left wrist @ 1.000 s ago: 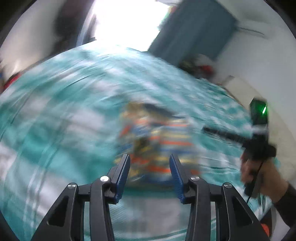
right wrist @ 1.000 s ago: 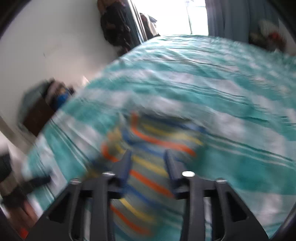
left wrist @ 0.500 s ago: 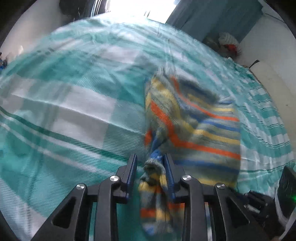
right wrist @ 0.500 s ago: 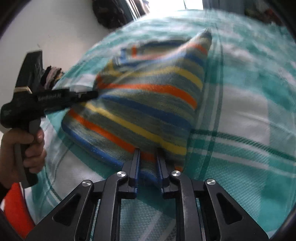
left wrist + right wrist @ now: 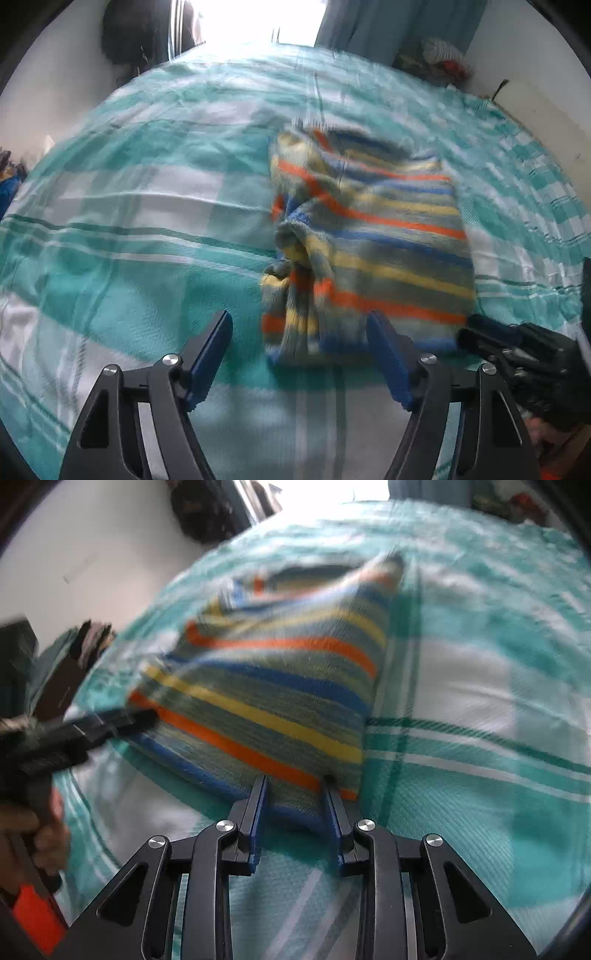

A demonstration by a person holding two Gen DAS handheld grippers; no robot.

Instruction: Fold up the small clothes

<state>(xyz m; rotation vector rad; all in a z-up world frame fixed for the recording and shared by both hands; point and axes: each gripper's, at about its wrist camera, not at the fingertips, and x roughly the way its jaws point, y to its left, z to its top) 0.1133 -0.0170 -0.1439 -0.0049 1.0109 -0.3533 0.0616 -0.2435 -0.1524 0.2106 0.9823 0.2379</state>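
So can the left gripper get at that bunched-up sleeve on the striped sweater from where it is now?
Probably yes. The left gripper has just been opening its jaws, which stand wide and bare, with the bunched sleeve of the striped sweater lying straight ahead on the bedspread. Nothing lies between them.

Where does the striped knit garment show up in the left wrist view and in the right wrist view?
Left wrist view: the striped knit garment lies right of centre, its near edge between the spread fingers.
Right wrist view: it fills the centre and left, its near corner between the fingers.
Shared landmark: the teal and white checked bedspread under it.
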